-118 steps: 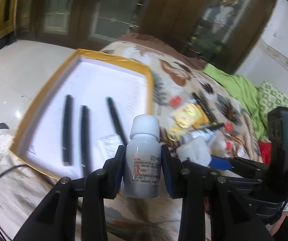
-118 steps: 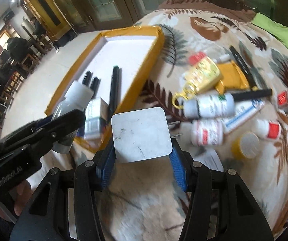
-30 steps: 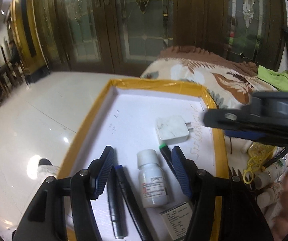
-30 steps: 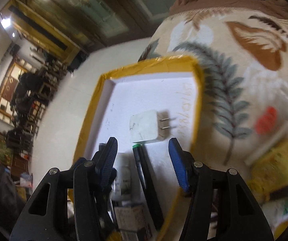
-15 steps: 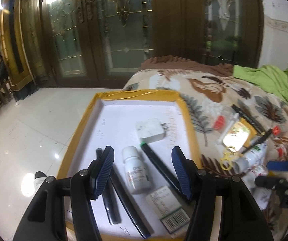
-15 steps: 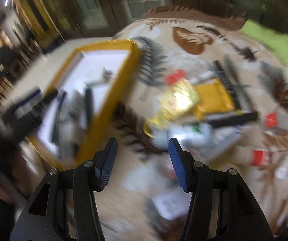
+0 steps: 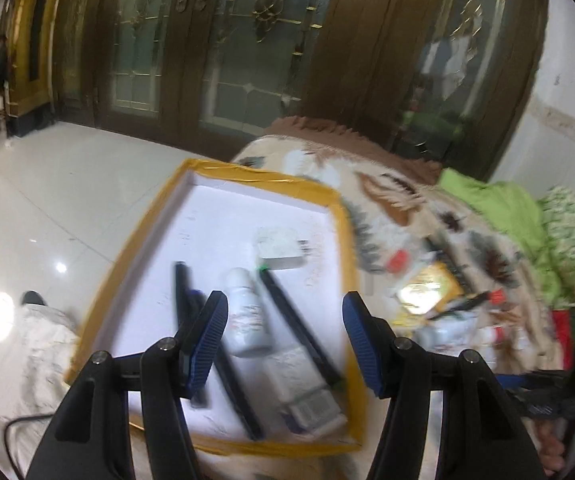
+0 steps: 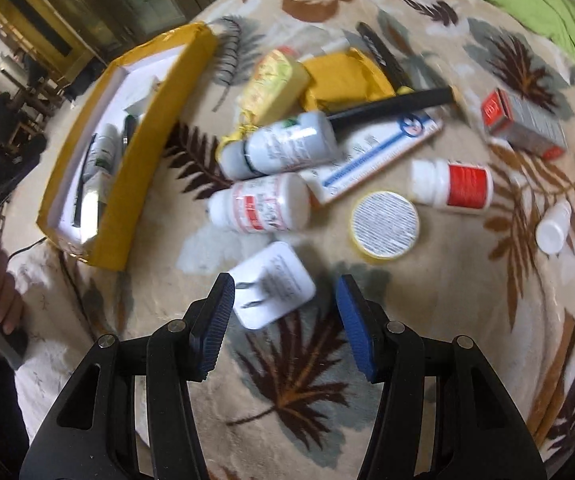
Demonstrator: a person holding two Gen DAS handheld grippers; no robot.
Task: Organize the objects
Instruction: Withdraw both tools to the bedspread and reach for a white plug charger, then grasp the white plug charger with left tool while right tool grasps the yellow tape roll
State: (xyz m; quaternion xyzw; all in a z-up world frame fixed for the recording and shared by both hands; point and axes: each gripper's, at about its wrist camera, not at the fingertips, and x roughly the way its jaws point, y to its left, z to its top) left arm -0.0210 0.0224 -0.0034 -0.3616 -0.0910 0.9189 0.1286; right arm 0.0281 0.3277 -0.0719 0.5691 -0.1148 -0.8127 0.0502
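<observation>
While empty, right gripper (image 8: 283,318) above charger (image 8: 273,290)

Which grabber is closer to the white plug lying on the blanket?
Right. The right gripper hovers open just over the white plug, which shows between its fingers. The left gripper is off over the yellow-rimmed tray, open and empty.

A tray (image 8: 127,168) is sitting at the left on the blanket (image 8: 367,380), holding a small bottle (image 7: 245,312), pens (image 7: 299,328) and a charger (image 7: 281,246). To its right, bottles (image 8: 263,208) are lying clustered, with a plug adapter (image 8: 273,290) lying just before them.
</observation>
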